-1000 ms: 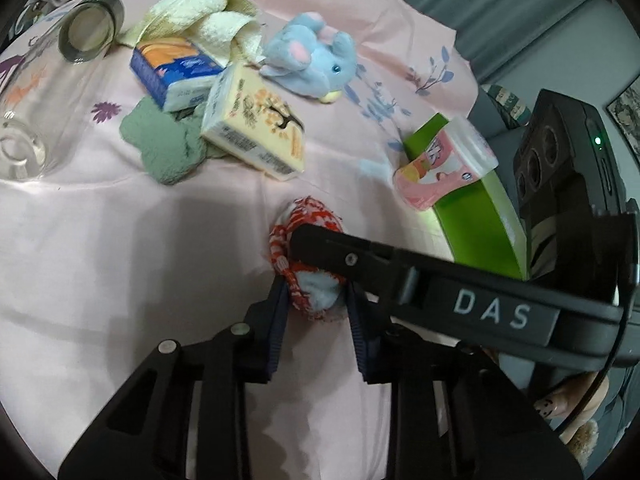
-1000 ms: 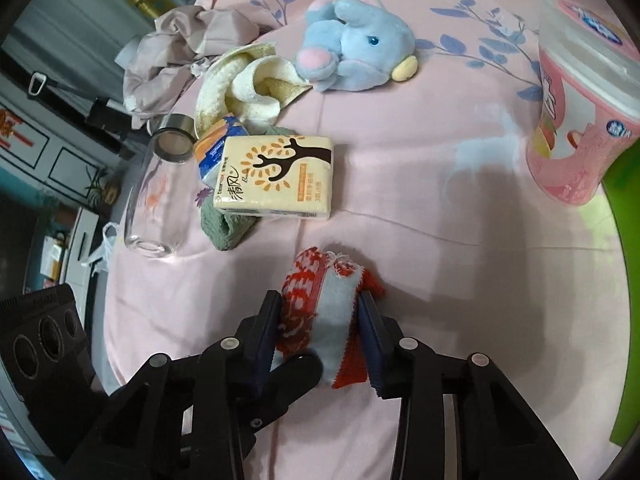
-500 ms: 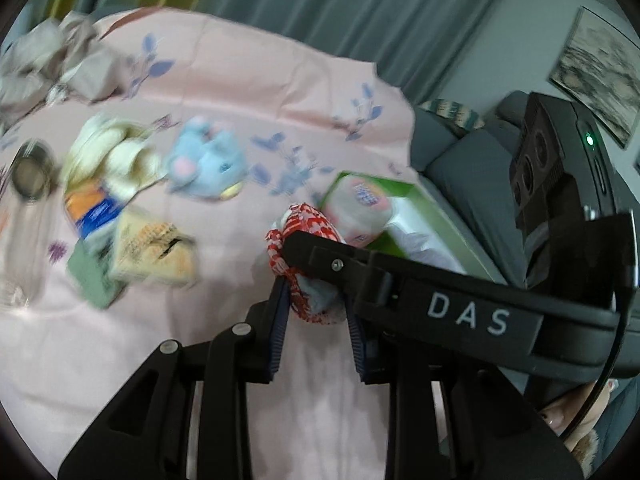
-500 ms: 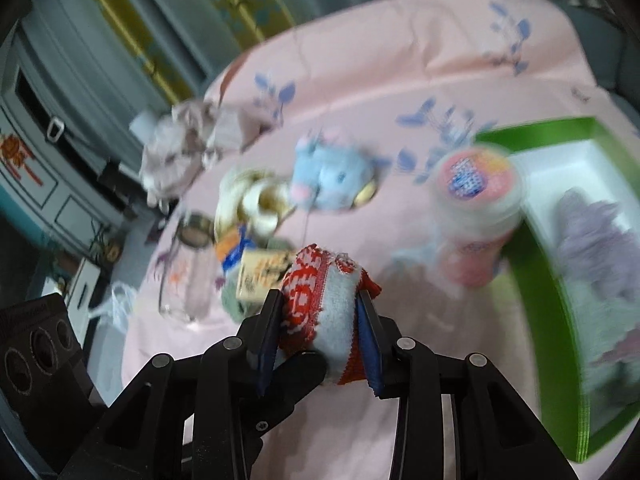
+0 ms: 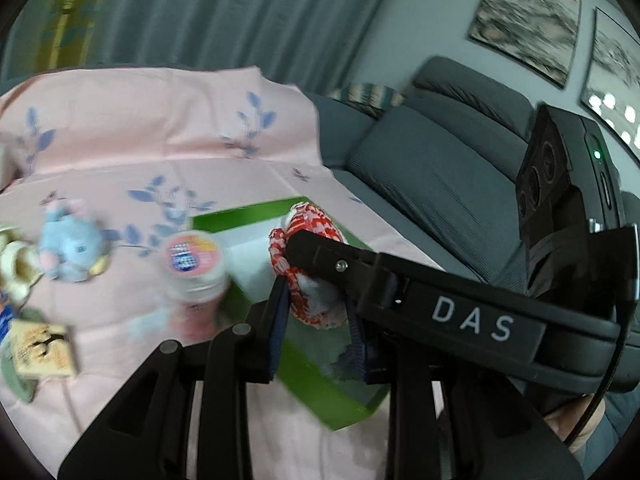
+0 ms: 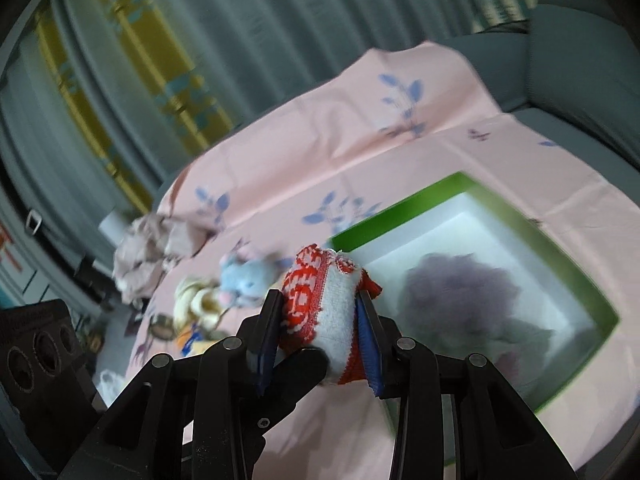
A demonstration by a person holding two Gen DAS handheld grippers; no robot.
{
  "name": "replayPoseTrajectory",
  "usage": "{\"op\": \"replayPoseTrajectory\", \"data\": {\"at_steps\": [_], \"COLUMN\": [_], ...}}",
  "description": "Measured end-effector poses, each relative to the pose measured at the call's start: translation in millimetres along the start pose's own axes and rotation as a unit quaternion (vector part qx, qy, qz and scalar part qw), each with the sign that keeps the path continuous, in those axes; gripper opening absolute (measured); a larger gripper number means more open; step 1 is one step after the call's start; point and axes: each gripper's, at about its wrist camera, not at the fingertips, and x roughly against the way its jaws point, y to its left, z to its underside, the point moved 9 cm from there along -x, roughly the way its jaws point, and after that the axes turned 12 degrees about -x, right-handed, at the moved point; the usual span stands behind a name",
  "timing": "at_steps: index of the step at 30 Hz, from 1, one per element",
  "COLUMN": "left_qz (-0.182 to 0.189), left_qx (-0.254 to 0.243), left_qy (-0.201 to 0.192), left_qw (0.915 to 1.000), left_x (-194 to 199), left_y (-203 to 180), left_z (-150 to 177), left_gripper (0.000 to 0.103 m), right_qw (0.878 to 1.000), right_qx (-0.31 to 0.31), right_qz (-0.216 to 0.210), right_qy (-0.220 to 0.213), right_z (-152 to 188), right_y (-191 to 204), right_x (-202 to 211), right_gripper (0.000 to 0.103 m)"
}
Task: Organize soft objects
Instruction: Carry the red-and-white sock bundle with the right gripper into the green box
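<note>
Much blurred: plush elephant [image 5: 71, 242], pink cup [image 5: 195, 270] and tissue pack [image 5: 42, 350] smeared on the pink sheet [image 5: 160, 152], print on cup and pack unreadable. Tissue pack cut off at the left edge of the left wrist view. Purple-grey soft thing [image 6: 460, 300] inside the green box [image 6: 576, 276] too hazy to name. Near corner of the box hidden behind the tongs in both views.

Red-and-white knitted bundle [image 6: 324, 312] held off the sheet, pinched from both sides at once. Left tongs [image 5: 316, 300] narrow, pads pressing the bundle's lower half, its upper part crossed by a finger of the right tongs [image 6: 316, 332]. Right tongs likewise narrow, clamped on the bundle's flanks, a dark finger of the left tongs reaching in beneath it. Bundle poking out past the fingertips, over the box's left, near edge. Cup just left of the box, elephant farther left, cream towel [image 6: 196, 300] beside it. Crumpled grey cloth [image 6: 148, 248] at the far left of the sheet, partly lost in blur.
</note>
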Motion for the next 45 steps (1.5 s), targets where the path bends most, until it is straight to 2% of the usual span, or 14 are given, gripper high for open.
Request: {"op": "replayPoseTrajectory", "data": {"at_steps": [8,17,29,45], "left_qz": [0.032,0.055,0.062,0.074], "left_qx": [-0.025,-0.028,-0.033,-0.003], "left_qy": [0.037,0.095,0.153,0.210], "left_qw": [0.9985,0.9936,0.9857,0.9749], "left_x": [-46.3,-90.8,-126.1,-143.2], "left_y": [-26.9,-44.6,-49.8,-46.0], "left_z": [-6.6,7.2,23.1,40.2], "left_gripper": [0.026,0.026,0.025,0.027], "right_qw": [0.997,0.990,0.980,0.975], "right_qx": [-0.067,-0.131,-0.174,-0.161], "right_qz": [0.021,0.056,0.095,0.150], "right_qy": [-0.018,-0.009,0.012,0.022], "right_z": [-21.7,-24.9,-22.7,-19.1], "right_y": [-54.0,-105.4,-142.1,-152.8], "right_x": [0.4,-5.4,-19.1,-22.7], "right_gripper": [0.038,0.039,0.039,0.039]}}
